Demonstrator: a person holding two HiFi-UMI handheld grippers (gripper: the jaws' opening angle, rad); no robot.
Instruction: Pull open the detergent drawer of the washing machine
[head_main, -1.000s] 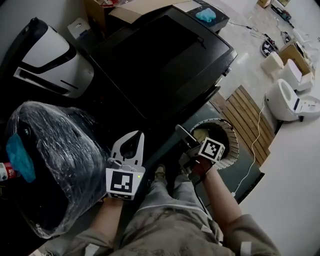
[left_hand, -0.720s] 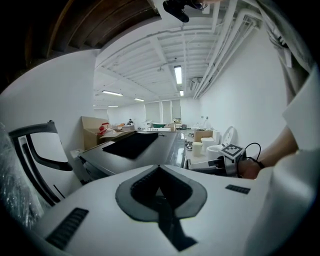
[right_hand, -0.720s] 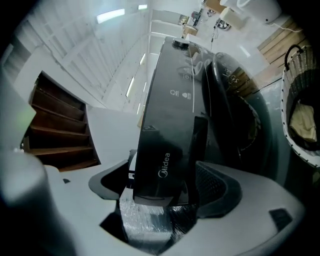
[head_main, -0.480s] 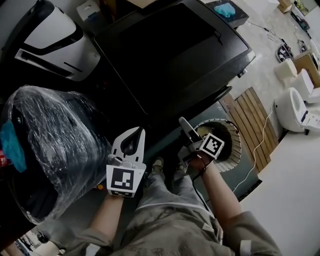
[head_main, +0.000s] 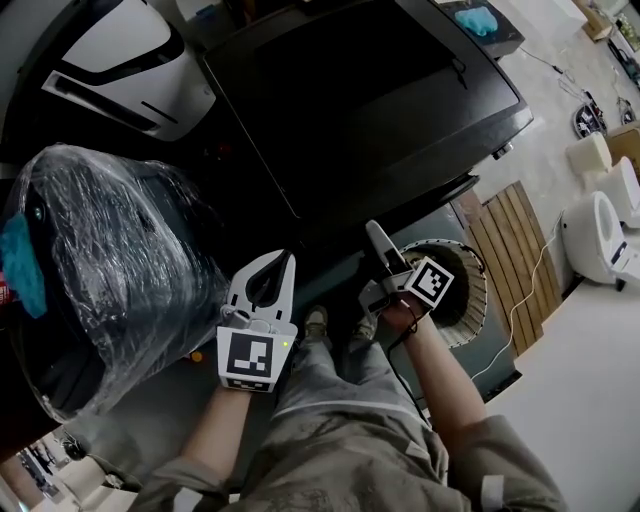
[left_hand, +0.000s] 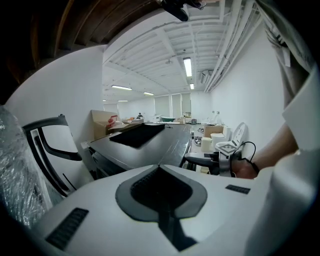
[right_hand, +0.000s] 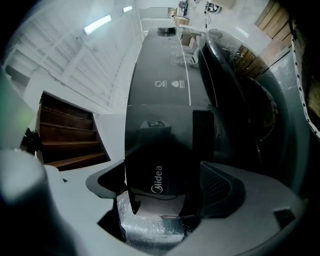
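Noted right gripper (right_hand: 165, 187) level at the upper front of the washing machine (head_main: 370, 110), jaws just opened to full width and standing astride the glossy black front of the detergent drawer (right_hand: 159, 150), pads not seen pressing on it, nothing gripped. Noted left gripper (left_hand: 160, 166) held off to the side, well apart from the machine, jaws together on nothing. Judged the task barely begun: drawer front apparently flush or nearly so, though not certain from these views; left to do, closing on that front and drawing it straight out
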